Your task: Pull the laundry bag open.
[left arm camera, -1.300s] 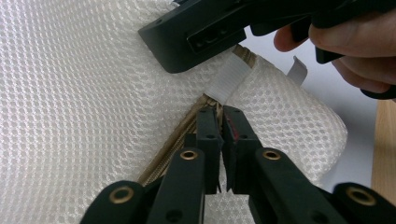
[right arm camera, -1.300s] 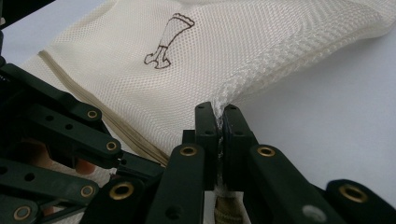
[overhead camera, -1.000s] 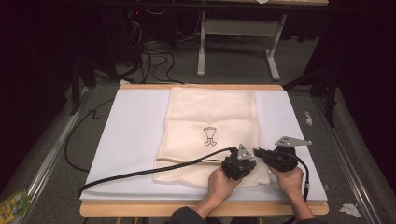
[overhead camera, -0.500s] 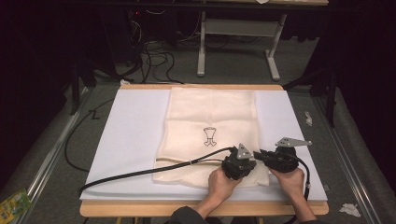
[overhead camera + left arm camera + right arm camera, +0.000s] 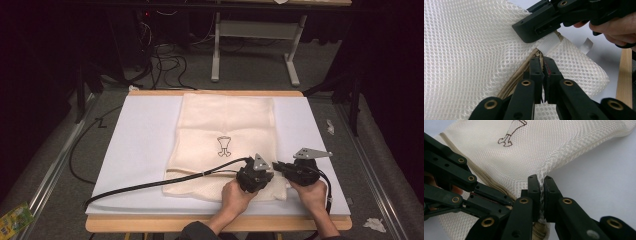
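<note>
A cream mesh bag (image 5: 225,125) with a small dark printed figure (image 5: 224,146) lies flat on the white board (image 5: 140,145). Both grippers meet at its near right corner. My left gripper (image 5: 267,176) is shut on the tan drawstring cords (image 5: 524,68) at the bag's hem; the left gripper view shows its jaws (image 5: 542,61) pressed together on them. My right gripper (image 5: 280,167) is shut on a raised fold of the mesh edge (image 5: 540,180). In the left gripper view the right gripper (image 5: 536,32) clamps the white hem just beyond. The left gripper (image 5: 486,192) lies close beside in the right gripper view.
The board rests on a wooden table (image 5: 150,223). A black cable (image 5: 140,186) trails left from the left gripper across the board. Paper scraps (image 5: 372,224) and a green packet (image 5: 12,220) lie on the floor. A metal table frame (image 5: 255,30) stands behind.
</note>
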Tool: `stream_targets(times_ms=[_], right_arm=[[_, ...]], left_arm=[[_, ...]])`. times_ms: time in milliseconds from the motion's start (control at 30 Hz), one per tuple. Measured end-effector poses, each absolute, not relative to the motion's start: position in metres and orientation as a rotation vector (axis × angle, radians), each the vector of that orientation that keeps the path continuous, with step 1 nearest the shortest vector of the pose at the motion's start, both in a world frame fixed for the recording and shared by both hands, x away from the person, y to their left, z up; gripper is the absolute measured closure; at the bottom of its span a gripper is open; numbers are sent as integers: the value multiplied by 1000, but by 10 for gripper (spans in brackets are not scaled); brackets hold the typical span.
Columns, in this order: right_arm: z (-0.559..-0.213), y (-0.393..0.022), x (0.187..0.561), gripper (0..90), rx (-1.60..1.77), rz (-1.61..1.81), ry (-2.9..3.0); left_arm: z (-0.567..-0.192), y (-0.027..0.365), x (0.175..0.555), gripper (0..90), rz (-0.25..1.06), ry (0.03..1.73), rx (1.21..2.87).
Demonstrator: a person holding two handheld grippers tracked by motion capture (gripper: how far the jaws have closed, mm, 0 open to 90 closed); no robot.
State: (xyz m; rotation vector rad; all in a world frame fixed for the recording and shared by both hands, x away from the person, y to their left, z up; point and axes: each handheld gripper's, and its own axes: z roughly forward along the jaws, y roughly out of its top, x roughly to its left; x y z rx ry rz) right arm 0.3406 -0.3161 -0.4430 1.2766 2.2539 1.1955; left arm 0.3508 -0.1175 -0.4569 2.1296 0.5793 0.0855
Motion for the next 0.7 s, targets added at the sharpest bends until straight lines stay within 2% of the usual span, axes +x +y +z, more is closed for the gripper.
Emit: stream_targets(times_ms=[700], right_arm=[[-441, -316, 340, 877, 1251, 1200, 2262]], left_arm=[[-454, -115, 351, 870, 95, 579, 2158]])
